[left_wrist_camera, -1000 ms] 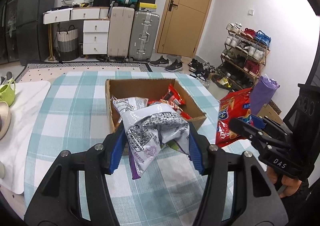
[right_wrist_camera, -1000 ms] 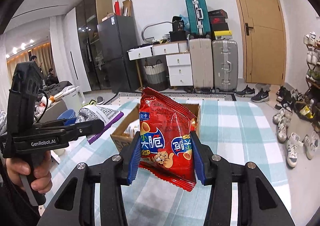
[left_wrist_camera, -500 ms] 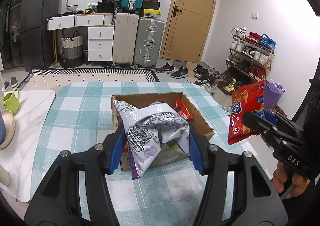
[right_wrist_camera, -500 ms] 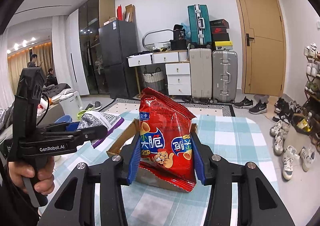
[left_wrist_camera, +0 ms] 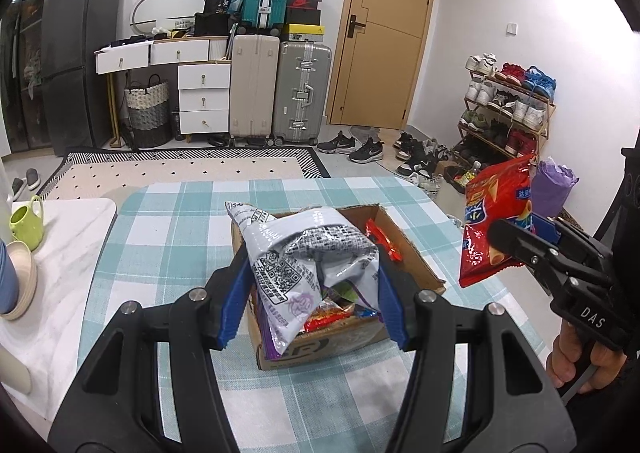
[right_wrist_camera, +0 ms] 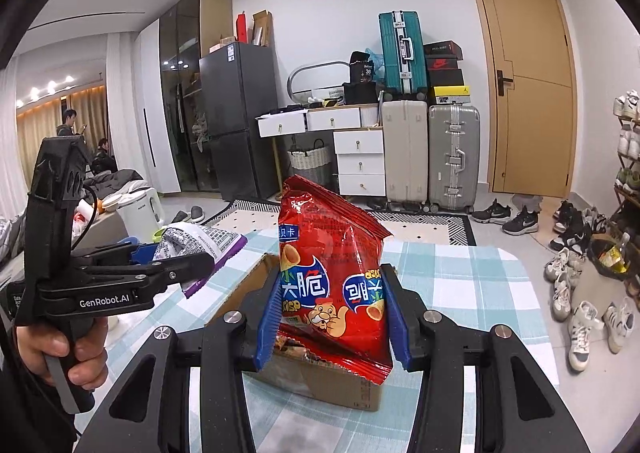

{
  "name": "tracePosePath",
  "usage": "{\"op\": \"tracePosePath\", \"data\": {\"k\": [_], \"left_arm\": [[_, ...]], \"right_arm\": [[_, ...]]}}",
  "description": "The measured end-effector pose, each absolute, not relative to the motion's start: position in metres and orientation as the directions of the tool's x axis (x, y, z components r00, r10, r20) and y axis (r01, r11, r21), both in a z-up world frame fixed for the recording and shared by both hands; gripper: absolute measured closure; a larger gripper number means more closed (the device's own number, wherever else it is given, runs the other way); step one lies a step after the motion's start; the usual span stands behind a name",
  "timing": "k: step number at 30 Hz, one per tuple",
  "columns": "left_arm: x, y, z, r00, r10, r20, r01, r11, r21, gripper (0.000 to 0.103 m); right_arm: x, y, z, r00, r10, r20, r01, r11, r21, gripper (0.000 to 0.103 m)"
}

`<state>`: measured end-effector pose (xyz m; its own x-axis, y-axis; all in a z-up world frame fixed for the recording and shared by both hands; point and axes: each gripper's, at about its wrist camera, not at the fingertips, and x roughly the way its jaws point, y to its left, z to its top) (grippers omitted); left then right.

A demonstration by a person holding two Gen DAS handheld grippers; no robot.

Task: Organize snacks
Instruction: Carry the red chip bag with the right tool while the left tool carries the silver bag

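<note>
My left gripper [left_wrist_camera: 312,303] is shut on a silver and purple snack bag [left_wrist_camera: 308,253], held above the near end of an open cardboard box [left_wrist_camera: 416,265] on the checked tablecloth. More snack packets [left_wrist_camera: 380,239] lie inside the box. My right gripper [right_wrist_camera: 332,317] is shut on a red chip bag [right_wrist_camera: 332,281], lifted above the box's [right_wrist_camera: 320,381] right side. In the left wrist view that red bag [left_wrist_camera: 494,217] hangs at the right, clamped by the other gripper. In the right wrist view the silver bag [right_wrist_camera: 200,241] shows at the left, in the left gripper.
A green mug [left_wrist_camera: 26,219] and a bowl [left_wrist_camera: 18,281] stand on a white mat [left_wrist_camera: 72,237] at the table's left. Suitcases [left_wrist_camera: 256,89], drawers, a fridge and a door line the far wall. A shoe rack [left_wrist_camera: 508,109] and loose shoes fill the floor at right.
Both grippers have risen and drawn back from the box with their bags. The box now sits lower and nearer in both views, partly under the held bags.
</note>
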<state>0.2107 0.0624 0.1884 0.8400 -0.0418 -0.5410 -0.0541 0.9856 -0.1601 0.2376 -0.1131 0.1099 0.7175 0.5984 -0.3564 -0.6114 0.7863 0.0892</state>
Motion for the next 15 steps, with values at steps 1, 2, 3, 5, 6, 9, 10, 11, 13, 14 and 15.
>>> {"op": "tracePosePath", "data": {"k": [1,2,3,5,6,9,10,11,13,14,15], "left_arm": [[0.212,0.063,0.189,0.84,-0.04,-0.542,-0.056,0.986,-0.158,0.049],[0.215,0.064,0.189,0.84,-0.037,-0.541,-0.057,0.986,-0.157,0.049],[0.217,0.065,0.189,0.84,-0.035,-0.542,-0.059,0.986,-0.156,0.049],[0.223,0.067,0.188,0.838,-0.034,-0.545,-0.063,0.985,-0.158,0.049],[0.225,0.069,0.186,0.837,-0.031,-0.546,-0.067,0.985,-0.158,0.049],[0.233,0.072,0.183,0.837,-0.022,-0.547,-0.075,0.985,-0.154,0.049],[0.235,0.072,0.182,0.837,-0.017,-0.548,-0.078,0.986,-0.15,0.049],[0.239,0.074,0.18,0.836,-0.015,-0.548,-0.08,0.986,-0.149,0.049],[0.244,0.075,0.177,0.835,-0.013,-0.55,-0.085,0.985,-0.152,0.049],[0.248,0.077,0.176,0.834,-0.014,-0.552,-0.085,0.985,-0.153,0.049],[0.251,0.079,0.175,0.833,-0.015,-0.553,-0.084,0.985,-0.153,0.049]], "right_arm": [[0.239,-0.112,0.109,0.717,0.599,-0.357,-0.612,0.786,0.089,0.057],[0.243,-0.111,0.108,0.714,0.6,-0.36,-0.614,0.784,0.09,0.057],[0.245,-0.11,0.108,0.714,0.601,-0.359,-0.614,0.784,0.091,0.057],[0.247,-0.11,0.105,0.716,0.604,-0.351,-0.614,0.783,0.095,0.057],[0.251,-0.109,0.105,0.715,0.606,-0.349,-0.614,0.783,0.1,0.057],[0.255,-0.109,0.101,0.715,0.607,-0.348,-0.609,0.784,0.117,0.057],[0.258,-0.107,0.1,0.716,0.605,-0.349,-0.606,0.786,0.121,0.057],[0.261,-0.106,0.099,0.715,0.605,-0.349,-0.605,0.787,0.124,0.057],[0.265,-0.103,0.097,0.719,0.6,-0.35,-0.598,0.791,0.127,0.057],[0.267,-0.102,0.095,0.719,0.599,-0.351,-0.596,0.792,0.131,0.057],[0.27,-0.101,0.094,0.719,0.598,-0.353,-0.594,0.794,0.134,0.057]]}}
